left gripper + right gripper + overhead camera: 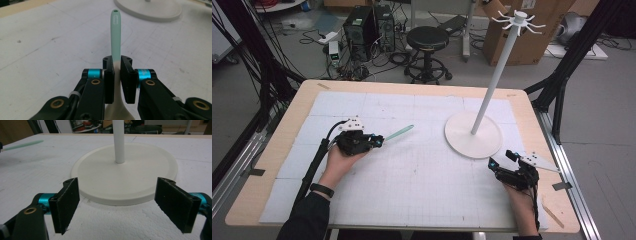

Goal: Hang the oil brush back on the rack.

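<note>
The left gripper [377, 139] was clamped on a pale green-handled spoon [116, 37], whose handle jutted out over the white mat [412, 175] towards the white stand [474, 135]; its bowl end was cut off at the bottom edge of the left gripper view, hidden behind the jaws. The right gripper [120, 205] rested on the mat with its jaws spread wide and nothing between them, just short of the stand's round base. The stand's pole ran out of the right gripper view at the top.
</note>
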The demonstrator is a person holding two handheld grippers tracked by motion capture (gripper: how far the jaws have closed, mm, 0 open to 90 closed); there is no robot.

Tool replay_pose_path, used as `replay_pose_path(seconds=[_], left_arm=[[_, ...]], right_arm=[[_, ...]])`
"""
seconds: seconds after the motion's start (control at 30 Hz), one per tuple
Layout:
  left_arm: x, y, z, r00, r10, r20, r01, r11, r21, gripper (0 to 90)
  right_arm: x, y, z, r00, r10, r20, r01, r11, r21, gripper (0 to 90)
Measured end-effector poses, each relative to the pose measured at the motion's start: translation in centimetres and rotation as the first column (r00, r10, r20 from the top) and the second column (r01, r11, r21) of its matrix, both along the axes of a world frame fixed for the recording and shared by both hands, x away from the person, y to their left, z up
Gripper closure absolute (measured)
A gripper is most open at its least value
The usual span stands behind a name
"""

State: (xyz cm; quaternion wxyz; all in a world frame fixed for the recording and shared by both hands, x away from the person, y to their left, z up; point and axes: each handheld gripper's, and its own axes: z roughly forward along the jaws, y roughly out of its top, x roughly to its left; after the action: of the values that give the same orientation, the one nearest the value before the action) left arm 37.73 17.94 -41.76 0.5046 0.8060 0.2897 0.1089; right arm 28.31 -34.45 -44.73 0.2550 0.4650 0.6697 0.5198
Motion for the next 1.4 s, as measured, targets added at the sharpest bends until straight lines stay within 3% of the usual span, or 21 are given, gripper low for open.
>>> replay_pose_path(seconds=[0.23, 0.57, 0.7, 0.87, 1.27, 1.33, 1.4], left_arm=[[-0.1, -0.3, 2.1, 0.9996, -0.009, 0.027, 0.011, 0.9976, -0.068, 82.3], [-0.3, -2.5, 6.1, 0.9953, -0.052, 0.082, 0.061, 0.9917, -0.113, 82.4], [-0.2, -3.4, 7.6, 0.9939, -0.066, 0.089, 0.079, 0.9852, -0.152, 82.4], [-0.1, -4.9, 9.6, 0.9902, -0.080, 0.114, 0.098, 0.9830, -0.155, 82.6], [0.5, -7.6, 14.1, 0.9820, -0.110, 0.154, 0.140, 0.9687, -0.205, 82.6], [0.6, -7.9, 14.9, 0.9804, -0.110, 0.164, 0.141, 0.9711, -0.193, 82.6], [0.6, -8.2, 15.8, 0.9782, -0.119, 0.170, 0.153, 0.9670, -0.203, 82.6]], right_arm=[[0.0, 0.0, 0.0, 1.0000, -0.003, -0.001, 0.003, 1.0000, 0.003, 19.3], [0.0, 0.0, 0.0, 1.0000, -0.002, -0.001, 0.002, 1.0000, 0.002, 19.3], [0.0, 0.0, 0.0, 1.0000, -0.001, -0.001, 0.001, 1.0000, 0.001, 19.3], [0.0, 0.0, 0.0, 1.0000, -0.002, -0.001, 0.002, 1.0000, 0.002, 19.3], [0.0, 0.0, 0.0, 1.0000, 0.002, 0.000, -0.002, 1.0000, 0.002, 19.4], [0.0, 0.0, 0.0, 1.0000, 0.001, -0.001, -0.001, 1.0000, 0.004, 19.4], [0.0, 0.0, 0.0, 1.0000, 0.002, -0.001, -0.002, 1.0000, 0.004, 19.4]])
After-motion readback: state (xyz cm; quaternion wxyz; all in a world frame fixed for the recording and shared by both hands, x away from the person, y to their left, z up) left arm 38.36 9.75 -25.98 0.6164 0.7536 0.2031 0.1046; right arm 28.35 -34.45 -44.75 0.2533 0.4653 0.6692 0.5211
